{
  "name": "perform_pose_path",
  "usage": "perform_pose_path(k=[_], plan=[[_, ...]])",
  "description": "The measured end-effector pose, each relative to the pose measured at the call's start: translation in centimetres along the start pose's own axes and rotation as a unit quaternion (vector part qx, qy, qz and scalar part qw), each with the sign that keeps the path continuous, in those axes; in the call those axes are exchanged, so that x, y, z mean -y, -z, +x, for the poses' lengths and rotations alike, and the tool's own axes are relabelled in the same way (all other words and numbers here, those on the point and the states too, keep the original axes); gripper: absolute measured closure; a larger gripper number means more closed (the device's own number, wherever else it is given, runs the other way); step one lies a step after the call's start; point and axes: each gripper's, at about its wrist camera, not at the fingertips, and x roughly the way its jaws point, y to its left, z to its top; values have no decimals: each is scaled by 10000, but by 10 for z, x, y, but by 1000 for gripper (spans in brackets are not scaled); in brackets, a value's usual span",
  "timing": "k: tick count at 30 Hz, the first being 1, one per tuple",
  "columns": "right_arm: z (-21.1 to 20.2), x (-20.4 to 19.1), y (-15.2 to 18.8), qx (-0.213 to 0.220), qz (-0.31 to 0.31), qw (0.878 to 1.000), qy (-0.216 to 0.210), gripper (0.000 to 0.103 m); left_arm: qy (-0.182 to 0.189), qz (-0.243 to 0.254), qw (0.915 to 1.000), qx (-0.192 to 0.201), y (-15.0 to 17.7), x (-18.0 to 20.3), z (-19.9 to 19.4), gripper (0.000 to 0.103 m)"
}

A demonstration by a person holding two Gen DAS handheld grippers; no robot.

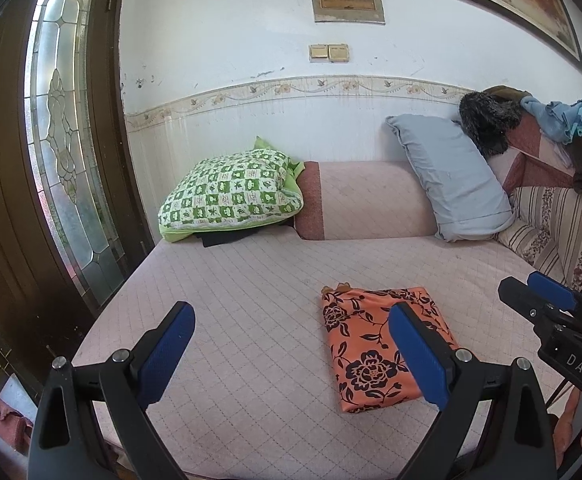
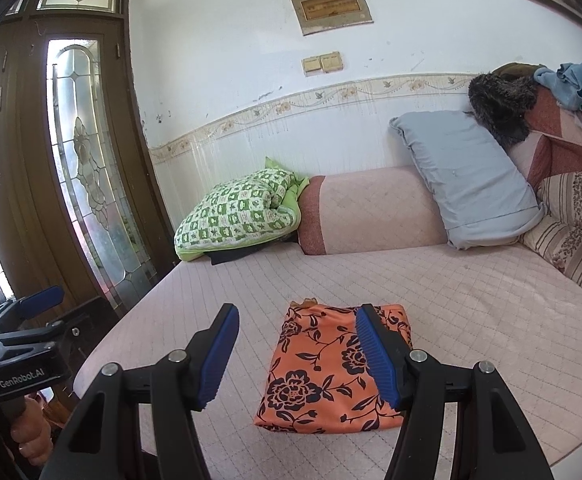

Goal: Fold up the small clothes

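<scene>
Garment (image 1: 387, 348), small, orange with a dark floral print, folded into a neat rectangle; lies flat on the front half of the bed (image 1: 251, 280), near its front edge, with a scrap of tan cloth showing at its far corner.

Left gripper (image 1: 291, 356): blue-padded jaws spread wide, nothing between them, held above the bed just left of the garment; its right finger overlaps the garment in its own view without touching it.

Right gripper (image 2: 297, 356): jaws likewise spread and empty, hovering over the garment's near end, apart from the cloth. A hand (image 2: 31, 432) grips the left gripper's handle at the lower left of the right wrist view.

Bed: pale pink quilted cover. At its far end, from left to right: green-and-white checked pillow (image 1: 231, 196) over something dark, pink bolster (image 1: 367, 200), grey pillow (image 1: 451, 180) leaning upright.

Right side: striped floral cushion (image 1: 559, 232), dark furry item (image 1: 487, 120), blue cloth (image 1: 563, 116) heaped above.

Left side: brown door with leaded glass (image 1: 63, 136).
</scene>
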Motion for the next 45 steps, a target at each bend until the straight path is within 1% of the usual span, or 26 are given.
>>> perform_pose_path(k=[7,11,23,29,34,45], plan=[[-18,-9,-16,235,-113,9997,-30,37,-167,-95,9996,199,-20,-7,-19,6],[-24,-9,-23,322,-136,9994,-59,37,-238,-95,9993,267,-28,-6,-23,6],[-14,2,-19,132,-65,9998,-96,36,-224,-90,9996,140,-38,-2,-10,6],[-10,13,-16,47,-38,10000,-20,36,-270,-124,9996,25,-38,-2,3,6],[-6,23,-16,16,112,9999,15,36,-295,-102,9995,-70,-36,0,12,6],[2,21,-16,-50,91,9999,71,36,-304,-110,9992,-239,-35,3,28,6]])
